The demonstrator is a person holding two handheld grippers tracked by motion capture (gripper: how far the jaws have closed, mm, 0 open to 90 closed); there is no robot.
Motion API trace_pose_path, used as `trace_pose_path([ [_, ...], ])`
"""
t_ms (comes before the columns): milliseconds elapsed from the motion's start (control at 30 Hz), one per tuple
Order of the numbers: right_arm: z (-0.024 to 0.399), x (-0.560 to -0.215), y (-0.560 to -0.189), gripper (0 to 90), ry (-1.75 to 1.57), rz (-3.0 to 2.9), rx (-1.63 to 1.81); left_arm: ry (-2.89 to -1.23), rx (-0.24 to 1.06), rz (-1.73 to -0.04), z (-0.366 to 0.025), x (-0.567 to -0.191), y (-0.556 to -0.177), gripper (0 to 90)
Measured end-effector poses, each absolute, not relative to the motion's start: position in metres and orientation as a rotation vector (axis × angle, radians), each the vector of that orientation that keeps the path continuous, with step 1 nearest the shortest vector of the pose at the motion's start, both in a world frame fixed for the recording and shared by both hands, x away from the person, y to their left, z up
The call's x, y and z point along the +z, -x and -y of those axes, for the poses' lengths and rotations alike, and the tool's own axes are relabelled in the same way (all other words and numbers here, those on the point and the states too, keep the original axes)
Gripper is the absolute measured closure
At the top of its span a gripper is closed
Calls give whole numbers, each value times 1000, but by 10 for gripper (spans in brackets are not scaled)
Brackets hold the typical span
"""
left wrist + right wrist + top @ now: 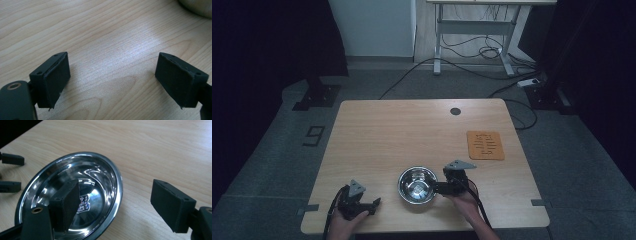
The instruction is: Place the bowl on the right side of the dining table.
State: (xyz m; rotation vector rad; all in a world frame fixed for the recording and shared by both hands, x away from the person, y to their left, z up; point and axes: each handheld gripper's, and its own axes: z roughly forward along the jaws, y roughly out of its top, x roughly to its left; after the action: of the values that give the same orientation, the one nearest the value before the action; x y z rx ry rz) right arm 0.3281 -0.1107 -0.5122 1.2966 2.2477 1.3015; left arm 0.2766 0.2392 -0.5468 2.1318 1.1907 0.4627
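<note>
Right claw [115, 202]: wide open, holding nothing; one jaw hangs inside the steel bowl [105, 177] and the other stands outside it, so the near rim sits in the gap between them, not yet pinched.
Right claw from above: in the high view the right claw [443, 188] sits just beside the bowl's [417, 184] right edge, with the person's hand behind it.
Steel bowl: upright and shiny, with only reflections inside; it rests on the surface [175, 150], directly ahead of the right claw and partly under its inner jaw.
Left claw [112, 80]: also wide open and empty, low over bare wood, with nothing between its jaws.
Left claw and bowl: a curved grey edge, probably the bowl [197, 6], shows far ahead and off to one side of the left claw; in the high view the left claw [376, 202] is near the bowl but apart from it.
Step in hand: as I read it, the right claw is lined up to grip the bowl by its rim, while the left waits.
Next move calls for: closing the jaws squarely on the thin rim, deep enough that the slick metal does not slip or tip the bowl.
Farther off: an orange mat [485, 145] lies well beyond the right claw, towards the far right of the surface; a small dark round hole [455, 111] sits near the far edge.
</note>
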Motion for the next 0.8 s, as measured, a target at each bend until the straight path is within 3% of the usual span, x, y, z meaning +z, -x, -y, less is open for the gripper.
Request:
trace_pose_path([
  [333,102,-524,-330,252,-1303,-2298,1251,-2132,463,-1191,-239,-547,-277,123],
  [800,94,-535,-331,438,-1291,-2376,1231,-2132,463,-1191,-239,-547,-277,123],
])
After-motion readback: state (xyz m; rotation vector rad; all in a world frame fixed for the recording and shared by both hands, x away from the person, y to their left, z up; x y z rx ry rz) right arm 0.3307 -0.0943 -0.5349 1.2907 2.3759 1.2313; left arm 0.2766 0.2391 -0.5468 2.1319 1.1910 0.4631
